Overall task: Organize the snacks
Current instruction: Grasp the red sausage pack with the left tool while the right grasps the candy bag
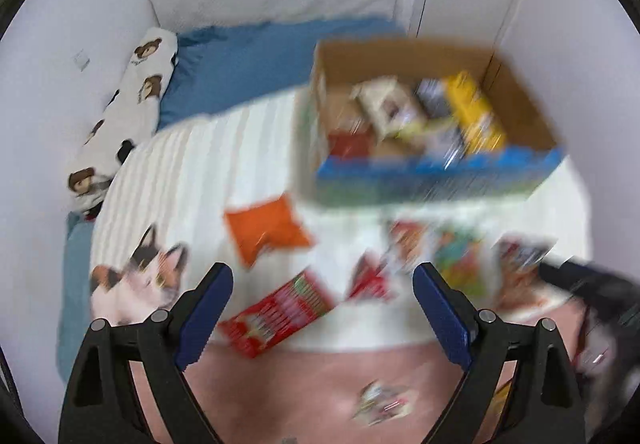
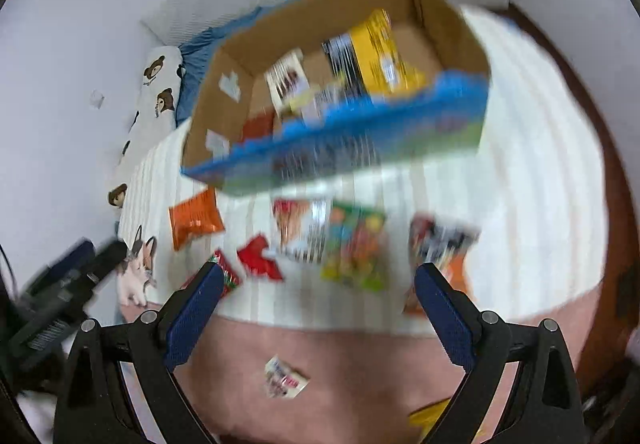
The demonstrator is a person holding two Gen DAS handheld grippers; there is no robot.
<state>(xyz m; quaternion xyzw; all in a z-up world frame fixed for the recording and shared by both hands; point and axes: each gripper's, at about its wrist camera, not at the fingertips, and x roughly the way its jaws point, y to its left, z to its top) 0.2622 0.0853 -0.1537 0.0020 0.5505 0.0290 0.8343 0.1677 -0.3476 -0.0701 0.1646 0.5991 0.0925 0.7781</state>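
Above bed, my left gripper (image 1: 323,286) and right gripper (image 2: 319,286) tilt steeply down, fingers spread, empty; cardboard box (image 1: 404,56) at 12 o'clock.

box (image 1: 436,180) on bed (image 1: 192,172) | snack packets (image 1: 266,230) before box

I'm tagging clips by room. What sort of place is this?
Most likely a bedroom: snacks lie on a bed with a white ribbed blanket, a blue pillow at its head, and a bear-print bolster along the wall.

Open cardboard box (image 1: 436,172) holding snacks, loose snack packets (image 1: 266,230) scattered before it
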